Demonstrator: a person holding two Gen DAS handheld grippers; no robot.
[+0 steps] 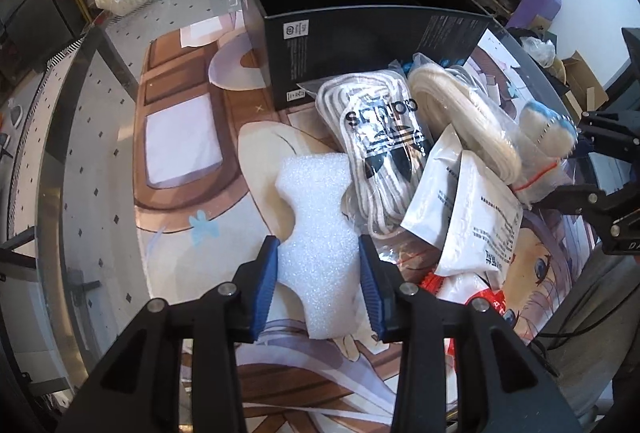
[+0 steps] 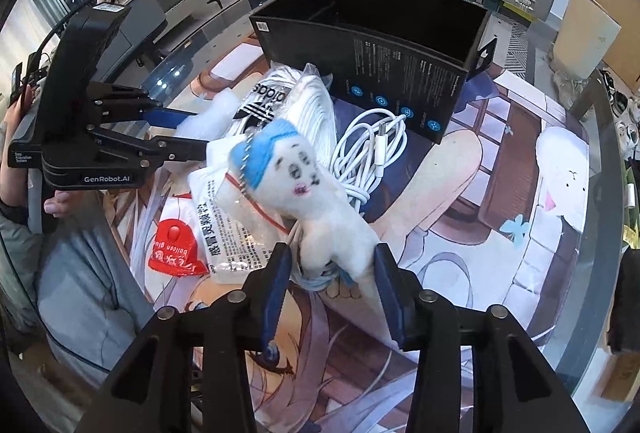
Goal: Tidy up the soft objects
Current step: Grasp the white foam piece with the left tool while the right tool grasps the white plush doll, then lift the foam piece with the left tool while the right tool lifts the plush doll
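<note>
**Both claws loaded: lift clear, then into the box**

The open black box stands at the far side of the pile, so raise each piece clear of its wall before you let go. Your left gripper is clamped on the waist of the white foam block, which lies on the printed mat. Your right gripper pinches the lower body of the blue-capped white plush doll, tilted up over the packets; its bead chain could snag.
</note>
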